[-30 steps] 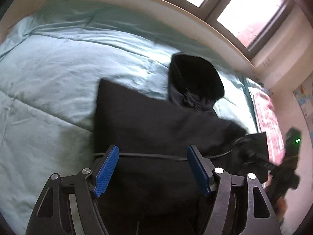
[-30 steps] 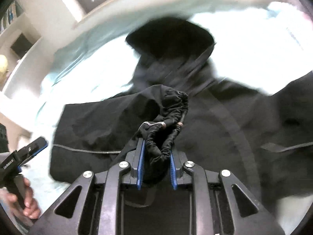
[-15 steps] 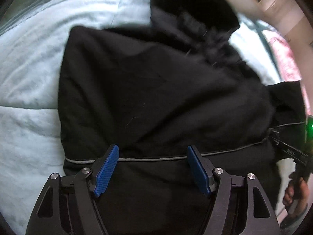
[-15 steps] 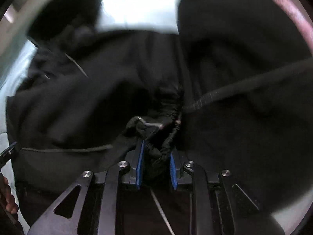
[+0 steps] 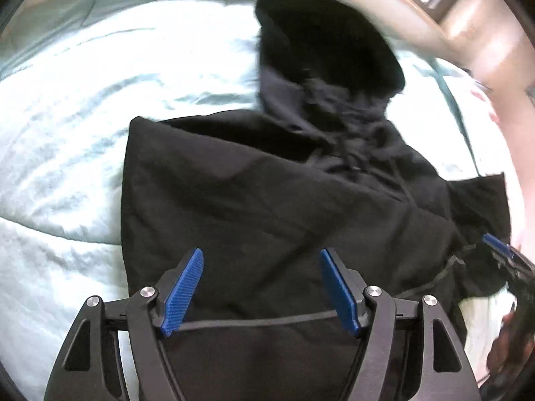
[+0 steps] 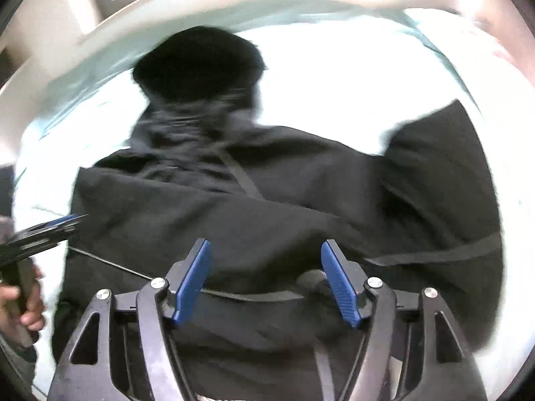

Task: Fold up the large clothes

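Now the black hooded jacket (image 5: 267, 207) lies partly folded on the bed (image 5: 67, 133), hood toward the window. Our right gripper (image 6: 265, 277) is opening, nothing pinched; our left gripper (image 5: 260, 287) hangs open (empty), so next we need a fresh hem grasp.

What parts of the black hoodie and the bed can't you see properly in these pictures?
- Black hoodie: its bottom edge, both views, hidden behind the left gripper and right gripper.
- Hood: right wrist view, motion blur smears the folds.
- Bedcover: right wrist view, glare whitens it.
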Motion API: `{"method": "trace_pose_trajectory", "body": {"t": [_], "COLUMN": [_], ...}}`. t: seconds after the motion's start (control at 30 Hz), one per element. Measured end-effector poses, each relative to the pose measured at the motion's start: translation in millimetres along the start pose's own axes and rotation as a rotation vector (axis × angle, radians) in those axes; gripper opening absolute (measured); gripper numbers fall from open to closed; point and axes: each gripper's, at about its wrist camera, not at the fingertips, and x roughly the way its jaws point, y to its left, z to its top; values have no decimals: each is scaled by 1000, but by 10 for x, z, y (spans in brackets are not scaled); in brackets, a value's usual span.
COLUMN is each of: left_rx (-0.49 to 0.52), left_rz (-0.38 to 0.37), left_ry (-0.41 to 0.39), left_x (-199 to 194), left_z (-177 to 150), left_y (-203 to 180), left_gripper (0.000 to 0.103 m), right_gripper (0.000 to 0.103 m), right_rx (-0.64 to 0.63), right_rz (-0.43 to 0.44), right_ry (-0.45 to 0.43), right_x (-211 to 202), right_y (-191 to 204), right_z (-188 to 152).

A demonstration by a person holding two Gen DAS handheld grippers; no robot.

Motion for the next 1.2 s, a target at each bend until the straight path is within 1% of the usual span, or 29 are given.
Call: {"method": "trace_pose_trajectory", "body": {"t": [0.03, 0.07, 0.13, 0.17, 0.23, 0.27, 0.3, 0.33, 0.43, 0.47, 0.5, 0.53, 0.57, 0.63, 0.7, 0.73, 0.77, 0.8, 0.83, 0.87, 0.9, 0.93, 1.0, 1.03, 1.1, 1.2], "left_rx": [-14, -25, -34, -24, 0, 7, 15, 18, 27, 38, 46, 52, 61, 77, 86, 88, 94, 99, 101, 110, 135, 151, 151, 154, 165, 204], "left_rz": [10, 10, 29, 63, 99, 104, 108, 112, 120, 117, 102, 79, 46, 3, -28, -39, -29, 14, 77, 115, 130, 142, 176, 172, 113, 83], "left_ry": [9, 13, 19, 20, 37, 45, 48, 50, 50, 40, 32, 22, 1, -30, -26, -7, 23, 58, 108, 147, 117, 96, 107, 111, 111, 80], "left_x": [60, 111, 213, 266, 374, 401, 423, 429, 365, 272, 209, 116, -38, -248, -321, -291, -205, -87, 93, 267, 342, 363, 305, 253, 75, -238], "left_z": [37, 55, 71, 70, 56, 47, 40, 39, 41, 30, 43, 34, -14, -118, -230, -303, -369, -442, -502, -557, -600, -615, -600, -603, -647, -790], "left_y": [21, 71, 155, 171, 180, 185, 190, 190, 154, 120, 63, 34, -5, -71, -139, -181, -216, -199, -200, -177, -183, -212, -285, -319, -409, -598], "left_gripper": [73, 73, 73, 73, 73, 73, 73, 73, 73, 73, 73, 73, 73, 73, 73, 73, 73, 73, 73, 73, 74, 75, 76, 75, 75, 76], "right_gripper": [72, 72, 72, 72, 71, 72, 75, 75, 75, 74, 69, 69, 69, 69, 69, 69, 69, 69, 69, 70, 71, 71, 71, 71, 71, 71], "right_rx": [-21, -37, -80, -98, -141, -140, -127, -122, -138, -131, -120, -119, -124, -148, -145, -132, -110, -88, -66, -39, -20, -13, -13, -22, -18, 26], "right_rz": [23, 21, 13, -8, -99, -101, -85, -78, -78, -77, -73, -69, -56, -54, -69, -76, -83, -93, -99, -78, -56, -56, -78, -83, -65, 51], "right_ry": [22, 37, 90, 125, 217, 223, 201, 199, 222, 230, 228, 215, 185, 121, 110, 122, 154, 200, 250, 272, 247, 247, 269, 277, 275, 217], "right_x": [158, 242, 591, 793, 1196, 1277, 1310, 1322, 1272, 1205, 1095, 1019, 850, 523, 390, 404, 474, 563, 692, 811, 844, 856, 832, 784, 684, 225], "right_y": [181, 299, 543, 606, 584, 572, 535, 516, 495, 451, 416, 415, 379, 303, 199, 136, 49, -31, -142, -220, -262, -268, -232, -204, -157, -167], "right_z": [74, 50, 59, 43, -77, -107, -136, -141, -124, -125, -119, -112, -127, -222, -354, -417, -504, -583, -686, -766, -795, -787, -736, -714, -676, -724]}}
